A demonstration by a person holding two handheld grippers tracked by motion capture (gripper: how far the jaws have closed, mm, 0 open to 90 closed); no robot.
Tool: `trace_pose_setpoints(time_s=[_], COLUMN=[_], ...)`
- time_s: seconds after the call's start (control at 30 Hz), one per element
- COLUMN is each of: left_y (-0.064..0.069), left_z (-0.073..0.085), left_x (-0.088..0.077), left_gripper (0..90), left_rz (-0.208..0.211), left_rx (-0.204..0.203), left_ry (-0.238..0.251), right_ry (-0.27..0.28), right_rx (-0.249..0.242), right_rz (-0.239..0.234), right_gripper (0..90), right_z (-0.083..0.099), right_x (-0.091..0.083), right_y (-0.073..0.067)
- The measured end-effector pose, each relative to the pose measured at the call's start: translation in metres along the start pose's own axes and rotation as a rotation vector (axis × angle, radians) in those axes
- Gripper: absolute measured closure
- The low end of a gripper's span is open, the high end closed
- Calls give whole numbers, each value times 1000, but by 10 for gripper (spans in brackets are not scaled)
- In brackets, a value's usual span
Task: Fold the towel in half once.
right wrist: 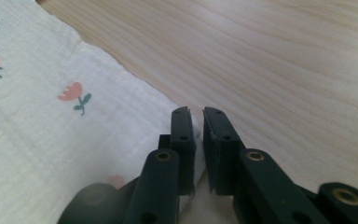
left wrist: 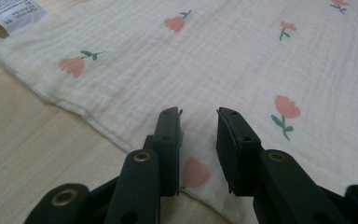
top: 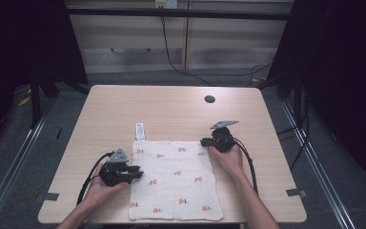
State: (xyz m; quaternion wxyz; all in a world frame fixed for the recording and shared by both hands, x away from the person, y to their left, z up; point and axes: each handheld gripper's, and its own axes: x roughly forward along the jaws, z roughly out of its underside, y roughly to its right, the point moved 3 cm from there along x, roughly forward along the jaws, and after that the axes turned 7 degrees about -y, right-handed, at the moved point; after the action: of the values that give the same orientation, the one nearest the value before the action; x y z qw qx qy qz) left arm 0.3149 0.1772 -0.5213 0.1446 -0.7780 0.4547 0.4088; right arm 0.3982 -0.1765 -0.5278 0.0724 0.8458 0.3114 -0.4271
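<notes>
Muslin cloth (top: 174,180) flat on desk (top: 171,107); edge pinched at 1 o'clock by right hand-held gripper (right wrist: 196,111); left hand-held gripper (left wrist: 199,112) held open over 9 o'clock edge.

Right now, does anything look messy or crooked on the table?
Mostly tidy. The flowered cloth lies flat, but its white tag sticks out past the far left corner, and the left edge looks a little wavy in the left gripper view. Nothing is spilled or torn.

Label (left wrist: 16,14) print too small/blurred to read, cut off.
</notes>
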Motion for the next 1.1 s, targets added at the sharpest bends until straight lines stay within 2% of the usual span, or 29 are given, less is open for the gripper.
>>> trace_pose_setpoints(time_s=[0.1,0.2,0.27,0.3,0.37,0.4,0.43,0.47,0.5,0.53,0.6,0.63,0.67,0.7,0.77,0.87,0.9,0.93,1.0,1.1], left_y=[-1,-2,-9,-9,-19,-33,-41,-48,-54,-60,-69,-69,-77,-77,-87,-90,-89,-89,-89,-89], left_z=[-3,-6,-15,-15,-23,-29,-31,-33,-35,-36,-39,-39,-45,-45,-50,-50,-48,-47,-47,-47], left_x=[-1,-1,-11,-11,-19,-23,-24,-24,-22,-20,-14,-14,-8,-8,-1,1,3,3,1,1], left_gripper=[679,654,650,649,649,650,650,652,652,656,650,646,640,639,639,639,639,639,645,649], left_rz=[5,12,7,7,-11,-26,-39,-43,-64,-66,-101,-101,-101,-101,-109,-100,-101,-129,-121,-127], left_rx=[-4,-8,-33,-33,-54,-96,-114,-142,-153,-168,-157,-157,-171,-171,-185,-198,-196,-181,-192,-190], left_ry=[-28,-23,24,24,66,89,102,103,109,112,88,88,90,90,85,97,93,82,99,95], right_ry=[7,18,25,25,53,61,68,70,70,69,73,73,89,89,80,79,81,77,68,68], right_rx=[3,14,17,17,26,24,18,14,12,14,32,32,43,43,30,35,38,37,31,27], right_rz=[3,0,-7,-7,-24,-27,-30,-32,-30,-33,-46,-46,-63,-63,-62,-61,-64,-60,-53,-51], right_gripper=[868,873,874,874,874,874,874,873,874,874,874,874,873,873,873,873,873,873,872,872], right_z=[-1,-3,-4,-4,-7,-8,-10,-10,-10,-10,-9,-9,-7,-7,-5,-5,-4,-4,-3,-2], right_x=[0,-1,-3,-3,-9,-12,-15,-17,-18,-19,-21,-21,-23,-23,-21,-19,-16,-16,-14,-16], right_y=[0,0,-1,-1,-4,-6,-8,-9,-9,-8,-7,-7,-7,-7,-9,-10,-9,-9,-10,-11])
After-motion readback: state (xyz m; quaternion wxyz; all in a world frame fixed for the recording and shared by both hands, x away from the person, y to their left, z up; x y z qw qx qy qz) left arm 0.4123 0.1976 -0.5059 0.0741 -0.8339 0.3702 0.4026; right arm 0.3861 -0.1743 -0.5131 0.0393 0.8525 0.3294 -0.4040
